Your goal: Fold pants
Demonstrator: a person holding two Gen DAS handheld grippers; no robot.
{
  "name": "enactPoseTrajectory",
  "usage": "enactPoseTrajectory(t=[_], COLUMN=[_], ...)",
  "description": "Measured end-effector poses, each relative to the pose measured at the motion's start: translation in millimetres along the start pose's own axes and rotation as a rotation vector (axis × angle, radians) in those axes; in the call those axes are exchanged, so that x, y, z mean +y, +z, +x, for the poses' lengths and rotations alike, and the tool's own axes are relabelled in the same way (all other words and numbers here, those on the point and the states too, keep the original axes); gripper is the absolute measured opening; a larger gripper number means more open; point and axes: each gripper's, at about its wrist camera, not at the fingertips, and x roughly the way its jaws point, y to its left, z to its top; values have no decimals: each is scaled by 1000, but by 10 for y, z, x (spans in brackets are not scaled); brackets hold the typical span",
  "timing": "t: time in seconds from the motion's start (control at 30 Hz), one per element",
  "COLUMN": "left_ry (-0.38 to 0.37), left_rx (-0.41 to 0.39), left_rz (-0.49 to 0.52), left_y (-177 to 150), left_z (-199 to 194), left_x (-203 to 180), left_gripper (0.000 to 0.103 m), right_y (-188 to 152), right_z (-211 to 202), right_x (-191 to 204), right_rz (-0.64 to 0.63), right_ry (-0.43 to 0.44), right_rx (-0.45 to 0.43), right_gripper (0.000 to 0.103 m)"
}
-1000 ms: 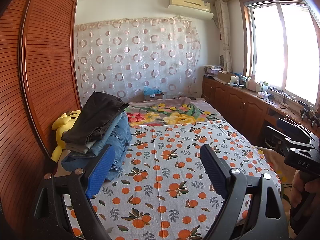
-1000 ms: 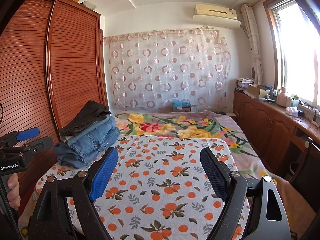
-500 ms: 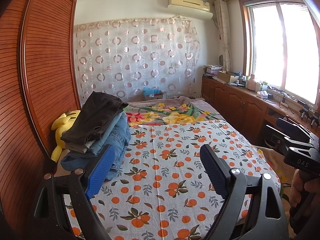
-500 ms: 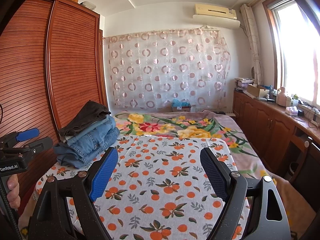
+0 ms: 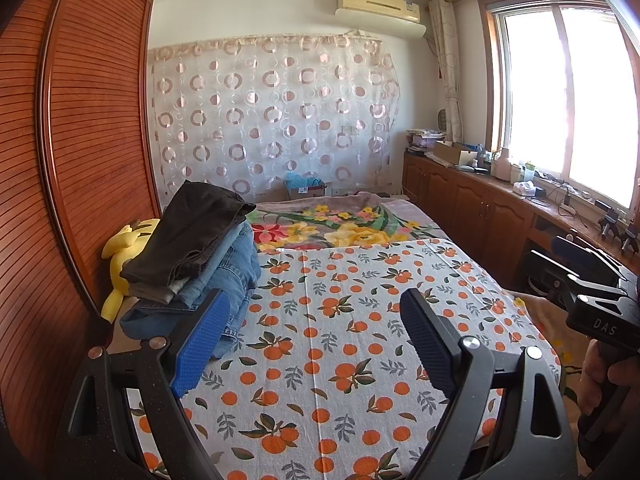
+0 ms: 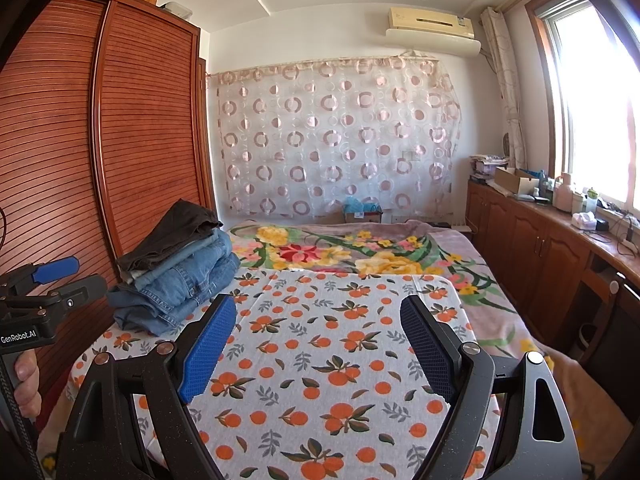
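A stack of folded pants [image 5: 200,256], blue jeans below and a dark brown pair on top, sits at the bed's left side; it also shows in the right wrist view [image 6: 176,276]. My left gripper [image 5: 314,320] is open and empty, held above the orange-print sheet [image 5: 340,340], just right of the stack. My right gripper [image 6: 318,326] is open and empty above the same sheet [image 6: 340,360]. Each gripper's body shows at the edge of the other's view.
A wooden louvred wardrobe [image 5: 80,160] runs along the left. A yellow plush toy [image 5: 124,248] lies behind the stack. A floral blanket [image 5: 340,228] covers the far bed. Wooden cabinets [image 5: 480,208] with clutter line the right wall under the window.
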Motion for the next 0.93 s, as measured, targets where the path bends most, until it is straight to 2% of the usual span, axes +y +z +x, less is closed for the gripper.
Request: enactPoseTrajectory(t=[0.93], left_ry=[-1], left_rx=[1], left_rz=[-1], left_y=[12], left_z=[-5], left_x=[4], left_gripper=[87], right_y=[-21], right_z=[-6], right_x=[6], right_rz=[4], right_ry=[-2], right_rx=[3], right_gripper=[86])
